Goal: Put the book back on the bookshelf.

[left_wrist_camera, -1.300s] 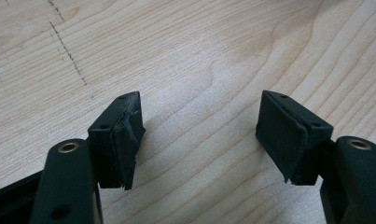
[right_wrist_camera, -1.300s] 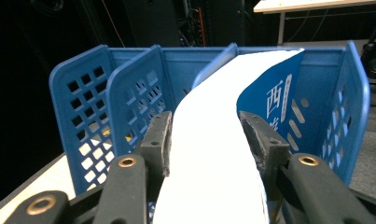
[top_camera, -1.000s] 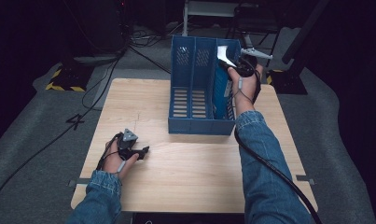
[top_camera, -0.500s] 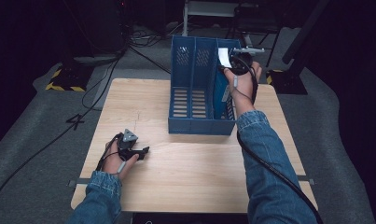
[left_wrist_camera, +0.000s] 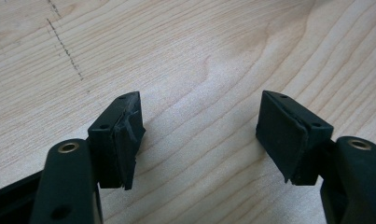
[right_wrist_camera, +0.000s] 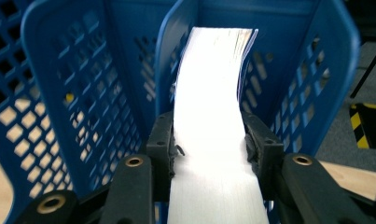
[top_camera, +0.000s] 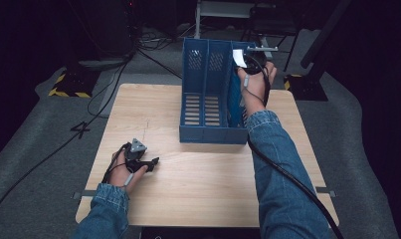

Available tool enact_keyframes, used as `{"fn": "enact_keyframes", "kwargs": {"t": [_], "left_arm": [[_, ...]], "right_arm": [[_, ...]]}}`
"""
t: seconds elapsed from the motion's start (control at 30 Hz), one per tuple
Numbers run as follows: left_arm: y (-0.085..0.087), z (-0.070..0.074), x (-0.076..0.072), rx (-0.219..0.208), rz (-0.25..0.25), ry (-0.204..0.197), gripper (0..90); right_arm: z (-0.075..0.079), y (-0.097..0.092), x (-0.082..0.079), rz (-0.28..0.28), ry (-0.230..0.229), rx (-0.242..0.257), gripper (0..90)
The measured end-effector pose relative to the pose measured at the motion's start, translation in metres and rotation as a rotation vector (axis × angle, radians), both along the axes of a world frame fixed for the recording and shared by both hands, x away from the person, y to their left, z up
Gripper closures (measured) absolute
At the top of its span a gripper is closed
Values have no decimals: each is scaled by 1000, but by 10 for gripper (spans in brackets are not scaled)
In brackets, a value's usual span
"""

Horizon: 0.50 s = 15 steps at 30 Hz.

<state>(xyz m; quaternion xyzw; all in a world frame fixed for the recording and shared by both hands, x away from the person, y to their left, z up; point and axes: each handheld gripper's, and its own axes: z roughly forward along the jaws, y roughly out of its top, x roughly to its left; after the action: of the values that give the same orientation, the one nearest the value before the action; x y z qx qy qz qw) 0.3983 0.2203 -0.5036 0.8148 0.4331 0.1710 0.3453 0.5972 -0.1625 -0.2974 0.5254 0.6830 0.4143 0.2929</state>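
A blue three-slot file rack (top_camera: 208,127) stands on the wooden table (top_camera: 203,189), toward its far side. My right gripper (top_camera: 247,63) is up at the rack's far right slot, shut on a white book (top_camera: 239,57). In the right gripper view the book (right_wrist_camera: 213,140), page edges showing, sits pinched between both jaws and points into the right-hand slot between the blue perforated walls (right_wrist_camera: 311,79). My left gripper (top_camera: 149,163) rests low on the table at the near left. Its jaws stand open over bare wood, nothing between the pads (left_wrist_camera: 127,140).
Black cables (top_camera: 108,84) trail over the grey floor to the left and behind the table. A yellow-and-black striped base (top_camera: 66,84) lies at the far left, and a dark stand (top_camera: 307,79) rises at the far right. The table's near half is bare wood.
My right gripper has carried the book leftward and a little farther back, over the rack's right slot. The left gripper has stayed put.
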Motion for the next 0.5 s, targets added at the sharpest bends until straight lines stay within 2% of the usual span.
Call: {"fn": "enact_keyframes", "kwargs": {"t": [0.1, 0.2, 0.27, 0.3, 0.4, 0.5], "left_arm": [[0, 0, 0, 0, 0, 2, 321], [0, 0, 0, 2, -4, 0, 320], [1, 0, 0, 3, -6, -1, 319], [1, 0, 0, 2, -6, 1, 319], [1, 0, 0, -1, -6, 3, 318], [1, 0, 0, -5, -4, 4, 318]], "right_arm": [[-1, 1, 3, 4, -34, 6, 607], [-7, 3, 10, -1, -6, 13, 593], [-6, 2, 10, 12, -2, 13, 550], [-3, 1, 8, 29, -16, 22, 492], [2, -1, 2, 37, -45, 47, 439], [12, -4, -10, 63, -66, 17, 382]]}}
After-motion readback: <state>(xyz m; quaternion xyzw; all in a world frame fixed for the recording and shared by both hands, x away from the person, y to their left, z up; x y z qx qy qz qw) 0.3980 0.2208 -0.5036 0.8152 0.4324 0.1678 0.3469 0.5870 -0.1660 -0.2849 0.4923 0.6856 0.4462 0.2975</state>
